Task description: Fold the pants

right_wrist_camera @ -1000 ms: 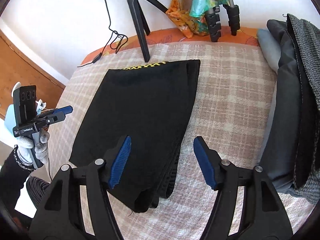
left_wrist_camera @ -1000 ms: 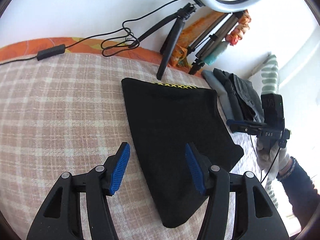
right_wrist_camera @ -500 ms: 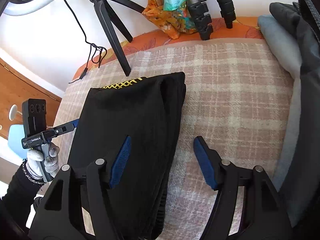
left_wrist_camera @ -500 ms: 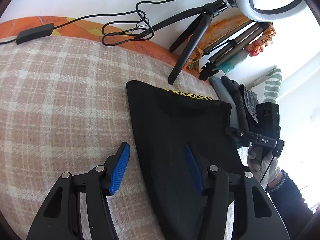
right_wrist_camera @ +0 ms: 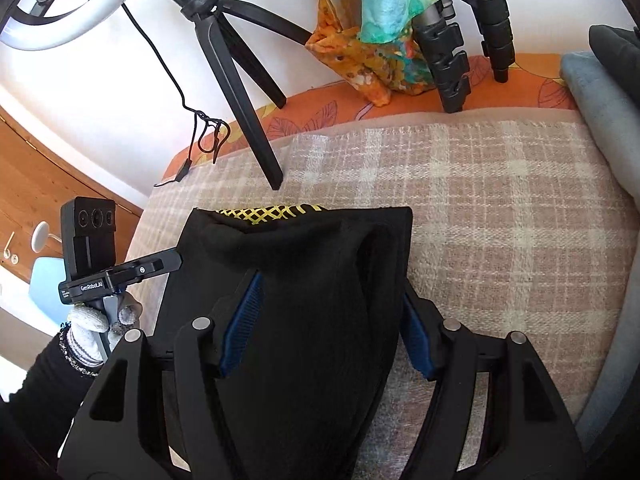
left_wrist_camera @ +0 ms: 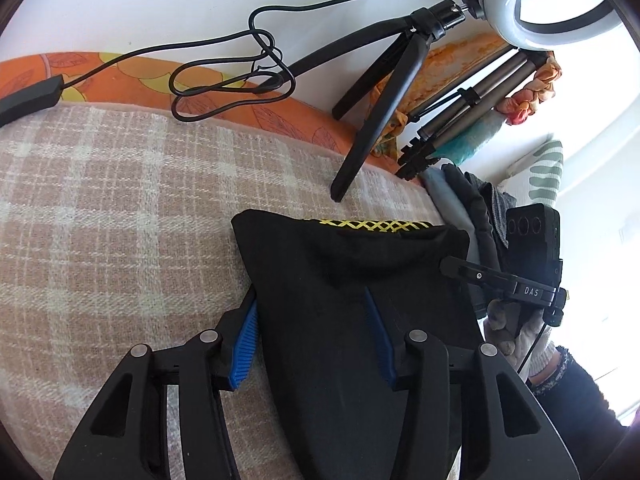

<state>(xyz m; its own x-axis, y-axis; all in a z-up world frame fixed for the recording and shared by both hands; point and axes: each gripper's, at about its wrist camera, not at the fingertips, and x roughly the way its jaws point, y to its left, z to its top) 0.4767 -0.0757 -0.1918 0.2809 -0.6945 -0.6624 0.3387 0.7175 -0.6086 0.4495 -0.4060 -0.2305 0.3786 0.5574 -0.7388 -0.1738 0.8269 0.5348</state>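
The folded black pants (left_wrist_camera: 360,280) with a yellow lattice waistband lie on the plaid blanket (left_wrist_camera: 100,220). My left gripper (left_wrist_camera: 316,320) is open, its blue-padded jaws astride the pants' left edge; the fabric lies between them. In the right wrist view the same pants (right_wrist_camera: 312,280) fill the gap of my right gripper (right_wrist_camera: 332,312), which is open with jaws on either side of the pants' right edge. Each gripper appears in the other's view, the right one (left_wrist_camera: 472,272) and the left one (right_wrist_camera: 160,264), at opposite sides of the pants.
A ring light on a black tripod (left_wrist_camera: 376,92) stands at the blanket's far edge, with a looped cable (left_wrist_camera: 232,76). A folded tripod with colourful cloth (right_wrist_camera: 448,52) leans on the wall. A stack of folded grey and dark clothes (left_wrist_camera: 460,200) lies to the right.
Both grippers have moved forward and lower over the pants, so the fabric now lies between the jaws of each. The jaws stay open.
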